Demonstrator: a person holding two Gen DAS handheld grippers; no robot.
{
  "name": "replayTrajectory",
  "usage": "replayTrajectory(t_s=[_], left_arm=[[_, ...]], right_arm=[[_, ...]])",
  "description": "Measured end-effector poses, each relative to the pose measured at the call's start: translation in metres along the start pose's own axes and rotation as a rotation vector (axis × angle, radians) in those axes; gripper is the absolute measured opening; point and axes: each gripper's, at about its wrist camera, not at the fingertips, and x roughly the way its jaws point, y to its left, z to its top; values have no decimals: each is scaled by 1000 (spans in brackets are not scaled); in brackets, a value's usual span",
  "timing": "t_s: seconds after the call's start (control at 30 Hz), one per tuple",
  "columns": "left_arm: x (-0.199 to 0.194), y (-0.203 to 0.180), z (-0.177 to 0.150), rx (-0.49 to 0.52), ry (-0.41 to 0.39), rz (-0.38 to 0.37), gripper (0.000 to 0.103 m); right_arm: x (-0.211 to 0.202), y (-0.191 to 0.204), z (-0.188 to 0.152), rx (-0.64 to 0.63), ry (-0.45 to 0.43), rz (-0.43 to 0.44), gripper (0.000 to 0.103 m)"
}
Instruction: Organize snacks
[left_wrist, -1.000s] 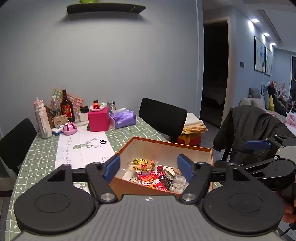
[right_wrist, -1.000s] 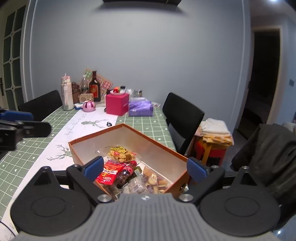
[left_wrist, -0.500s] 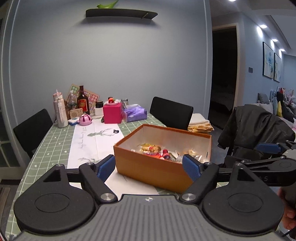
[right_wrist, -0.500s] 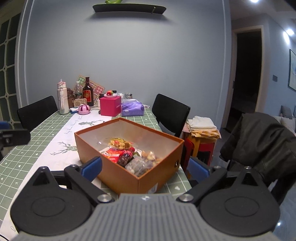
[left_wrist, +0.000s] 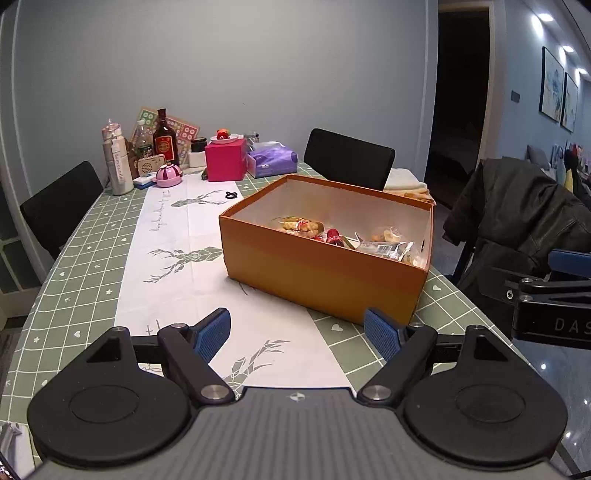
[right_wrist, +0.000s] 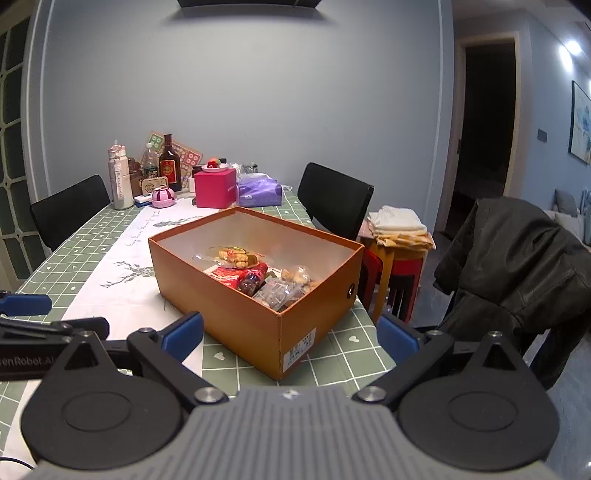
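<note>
Both tools hang back from the box (left_wrist: 325, 280), left tool (left_wrist: 295, 334) and right tool (right_wrist: 291, 334) spread wide and empty, likely sizing it up. The snacks (right_wrist: 258, 273) lie heaped inside the open box, on the green checked counter (left_wrist: 92, 236) with its white runner (left_wrist: 173, 266). Bottles and a pink box (left_wrist: 225, 160) crowd the far end; black chairs, grey wall.

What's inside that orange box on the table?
The orange box holds loose snacks: a clear bag of biscuits, a red packet, a small dark bottle and clear wrapped packs. Anything beneath them or behind the near wall is hidden.
</note>
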Motion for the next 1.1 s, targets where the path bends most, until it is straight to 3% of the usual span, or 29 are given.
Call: replayTrajectory(t_s=[0.57, 1.1], left_arm=[[1, 12, -11, -30, 52, 52, 96], [-3, 14, -11, -29, 52, 61, 96]], right_arm=[[12, 15, -10, -14, 64, 50, 98], [10, 19, -9, -28, 60, 63, 98]])
